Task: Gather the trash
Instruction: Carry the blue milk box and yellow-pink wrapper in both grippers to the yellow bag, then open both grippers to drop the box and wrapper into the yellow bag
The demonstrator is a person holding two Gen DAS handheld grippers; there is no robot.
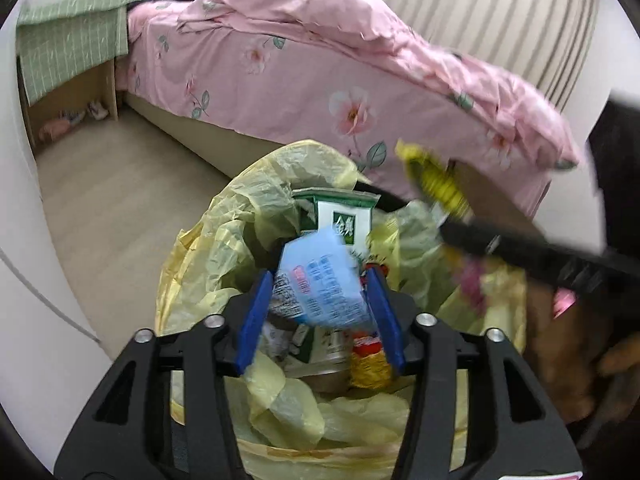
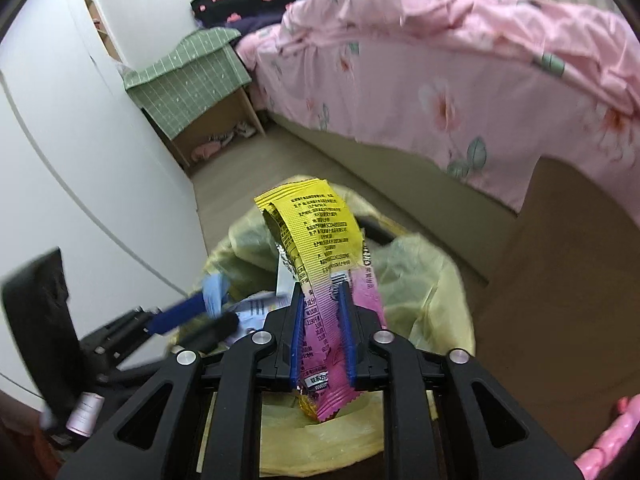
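A bin lined with a yellow bag (image 1: 208,248) (image 2: 424,280) stands on the floor below both grippers. It holds a green-and-white carton (image 1: 344,216), a can and a red-and-yellow wrapper (image 1: 370,360). My left gripper (image 1: 319,276) hangs over the bin's mouth. A light blue packet (image 1: 320,284), blurred, sits between its blue pads with gaps at the sides. My right gripper (image 2: 322,289) is over the bin too. A long yellow-and-pink wrapper (image 2: 316,232) (image 1: 436,184) stands loosely between its parted pads. In the right wrist view, the left gripper's blue finger (image 2: 180,314) shows at the left.
A bed with a pink floral cover (image 1: 300,72) (image 2: 460,60) runs behind the bin. A bedside table under a green checked cloth (image 1: 68,52) (image 2: 188,80) stands at the back left. White cupboard doors (image 2: 60,160) close off the left side. A hand (image 1: 580,360) is at the right.
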